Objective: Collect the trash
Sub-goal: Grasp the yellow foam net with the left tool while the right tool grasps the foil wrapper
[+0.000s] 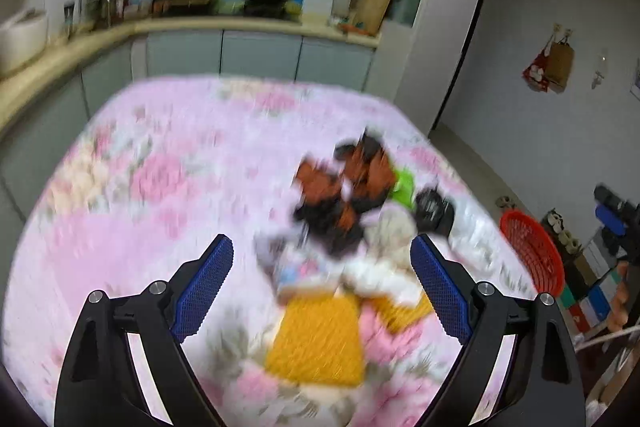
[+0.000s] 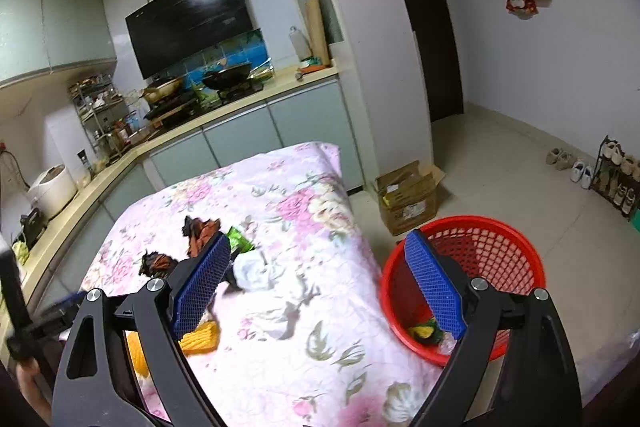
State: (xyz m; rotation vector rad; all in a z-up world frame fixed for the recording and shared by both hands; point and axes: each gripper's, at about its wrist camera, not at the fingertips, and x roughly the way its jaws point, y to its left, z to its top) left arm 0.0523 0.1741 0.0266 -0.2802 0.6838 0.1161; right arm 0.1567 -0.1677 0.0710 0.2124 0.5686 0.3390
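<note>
Over the flowery desk, left wrist view: everything's motion-blurred, so take details loosely
Left claw: spread wide, nothing pinched between the blue pads
Trash pile: straight ahead of the left claw, orange-black wrappers at the far end, a green scrap to their right, yellow pieces nearest the camera
Long axis: the heap runs roughly away from the claw, so it sits lined up between the two pads
Red basket: off the desk's right edge, lower down
Right wrist view: much sharper
Right claw: released, jaws opening a touch more, holding nothing
Where it points: across the desk's right edge, one pad over the cloth, the other in front of the red basket
Basket contents: a yellow-and-dark bit already lying at the bottom
Leftover trash: white crumpled wad, green scrap, dark wrappers, all up-left of this claw
Nearer hand: I'd say the left one, it's already facing the pile
Room: cloth around the heap looks open; cardboard box stands on the floor beyond the basket
</note>
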